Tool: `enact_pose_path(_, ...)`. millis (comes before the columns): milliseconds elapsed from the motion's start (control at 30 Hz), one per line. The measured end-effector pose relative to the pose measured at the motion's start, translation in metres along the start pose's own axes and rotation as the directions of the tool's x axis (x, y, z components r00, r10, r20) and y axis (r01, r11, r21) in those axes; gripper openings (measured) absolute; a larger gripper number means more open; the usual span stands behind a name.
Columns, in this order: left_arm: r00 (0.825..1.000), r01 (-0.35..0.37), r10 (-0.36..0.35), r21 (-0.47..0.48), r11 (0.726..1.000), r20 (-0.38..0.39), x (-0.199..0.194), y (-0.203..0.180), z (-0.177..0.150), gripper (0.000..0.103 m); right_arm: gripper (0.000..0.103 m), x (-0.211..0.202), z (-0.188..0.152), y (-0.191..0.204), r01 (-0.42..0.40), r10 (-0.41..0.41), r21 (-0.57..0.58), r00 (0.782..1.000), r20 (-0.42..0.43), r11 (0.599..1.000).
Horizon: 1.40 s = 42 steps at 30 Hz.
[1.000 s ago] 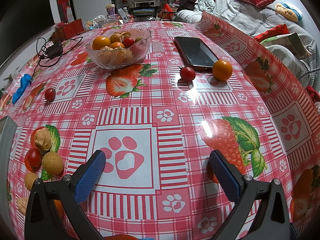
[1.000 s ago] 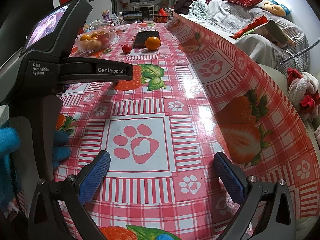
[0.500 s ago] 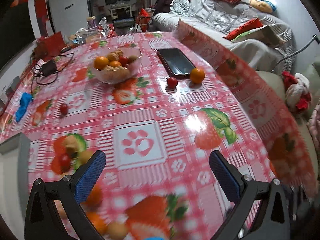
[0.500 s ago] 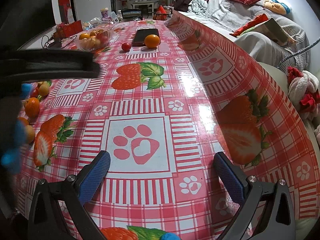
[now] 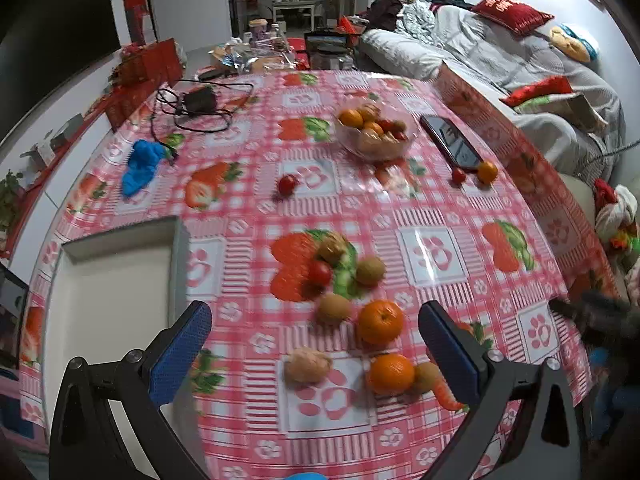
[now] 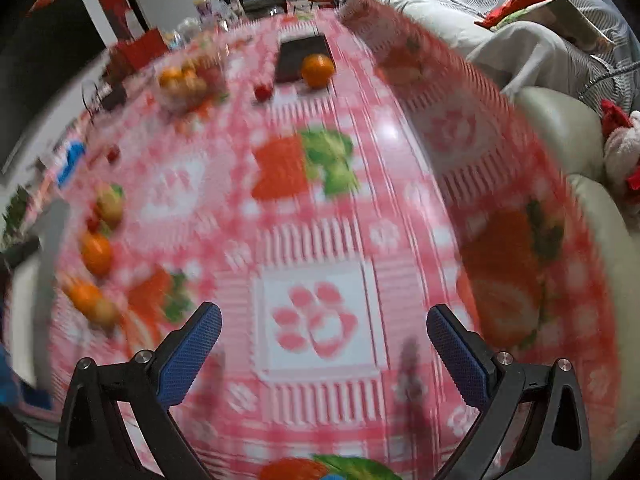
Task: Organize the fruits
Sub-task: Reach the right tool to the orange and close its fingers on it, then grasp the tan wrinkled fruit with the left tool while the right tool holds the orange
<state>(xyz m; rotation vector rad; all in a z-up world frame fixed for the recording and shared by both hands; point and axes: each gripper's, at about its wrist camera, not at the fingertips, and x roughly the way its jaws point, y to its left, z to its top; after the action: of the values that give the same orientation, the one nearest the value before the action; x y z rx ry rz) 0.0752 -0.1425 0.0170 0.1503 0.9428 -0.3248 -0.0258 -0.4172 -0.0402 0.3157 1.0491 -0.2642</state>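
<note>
My left gripper (image 5: 316,348) is open and empty, held above a cluster of loose fruit: two oranges (image 5: 380,322), kiwis (image 5: 334,309), a walnut (image 5: 307,366) and a cherry tomato (image 5: 320,273). A glass bowl (image 5: 374,136) full of fruit stands farther back. One tomato (image 5: 287,184) lies alone mid-table; another tomato (image 5: 458,175) and an orange (image 5: 487,171) lie by a phone (image 5: 450,142). My right gripper (image 6: 324,344) is open and empty over bare tablecloth; its view is blurred, with that orange (image 6: 317,70) far ahead.
A shallow white tray (image 5: 116,280) lies at the left by my left gripper. A blue cloth (image 5: 140,166) and a charger with cables (image 5: 198,102) sit at the back left. The table edge (image 5: 560,208) drops off on the right toward a sofa (image 5: 500,52).
My left gripper has risen and pulled back to the left, bringing the fruit cluster and tray into view. My right gripper is moving, so its view has blurred. Both jaws stay open.
</note>
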Motion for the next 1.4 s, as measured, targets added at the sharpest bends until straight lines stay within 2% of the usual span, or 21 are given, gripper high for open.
enact_pose_path(167,0.999,0.013,-0.013,-0.021,1.000,0.034,-0.011,0.018,0.016,0.103,0.103,-0.007,0.071,0.000,-0.022,0.020,0.053,0.999,0.039,0.998)
enact_pose_path(300,1.000,-0.012,0.012,-0.019,1.000,-0.003,0.005,0.025,0.015,0.103,0.103,0.023,0.122,-0.007,-0.006,0.002,0.146,1.000,0.026,0.989)
enact_pose_path(400,0.998,-0.050,0.049,-0.017,0.999,-0.031,0.020,0.027,0.004,0.103,0.103,0.050,0.141,-0.011,-0.013,0.012,0.208,1.000,0.004,0.978)
enact_pose_path(533,0.995,-0.079,0.079,0.012,0.997,-0.053,0.035,0.026,-0.010,0.103,0.103,0.080,0.155,-0.011,0.001,-0.001,0.232,1.000,-0.002,0.973)
enact_pose_path(633,0.995,-0.069,0.069,0.008,0.998,-0.077,0.045,0.027,-0.018,0.103,0.102,0.097,0.162,-0.011,0.022,-0.024,0.244,1.000,0.007,0.970)
enact_pose_path(733,0.993,-0.061,0.061,-0.001,0.998,-0.104,0.053,0.029,-0.023,0.103,0.089,0.114,0.168,-0.011,0.029,-0.031,0.244,1.000,0.003,0.969)
enact_pose_path(800,0.992,-0.062,0.061,-0.003,0.998,-0.111,0.056,0.030,-0.025,0.103,0.090,0.120,0.171,-0.010,0.050,-0.056,0.243,0.998,0.016,0.969)
enact_pose_path(867,0.991,-0.061,0.061,-0.003,0.998,-0.115,0.058,0.030,-0.026,0.103,0.085,0.122,0.174,-0.009,0.060,-0.068,0.224,0.997,0.029,0.973)
enact_pose_path(900,0.991,-0.062,0.061,-0.003,0.998,-0.117,0.059,0.030,-0.026,0.103,0.072,0.122,0.175,-0.008,0.081,-0.091,0.203,0.995,0.042,0.976)
enact_pose_path(933,0.991,-0.062,0.061,-0.005,0.998,-0.118,0.060,0.029,-0.026,0.103,0.053,0.123,0.175,-0.006,0.090,-0.100,0.183,0.994,0.043,0.979)
enact_pose_path(967,0.991,-0.060,0.059,-0.008,0.998,-0.118,0.061,0.030,-0.026,0.103,0.049,0.123,0.175,-0.004,0.097,-0.106,0.169,0.993,0.045,0.981)
enact_pose_path(1000,0.991,-0.058,0.056,-0.013,0.998,-0.118,0.061,0.029,-0.026,0.103,0.038,0.123,0.173,-0.002,0.097,-0.105,0.158,0.993,0.045,0.983)
enact_pose_path(1167,0.991,-0.057,0.055,-0.009,0.998,-0.123,0.063,0.025,-0.029,0.103,0.038,0.121,0.164,0.016,-0.005,0.001,0.106,0.999,0.040,0.994)
enact_pose_path(1400,0.990,-0.059,0.058,-0.006,0.998,-0.130,0.065,0.025,-0.040,0.103,0.038,0.118,0.139,0.067,-0.097,0.100,-0.095,0.995,0.027,0.991)
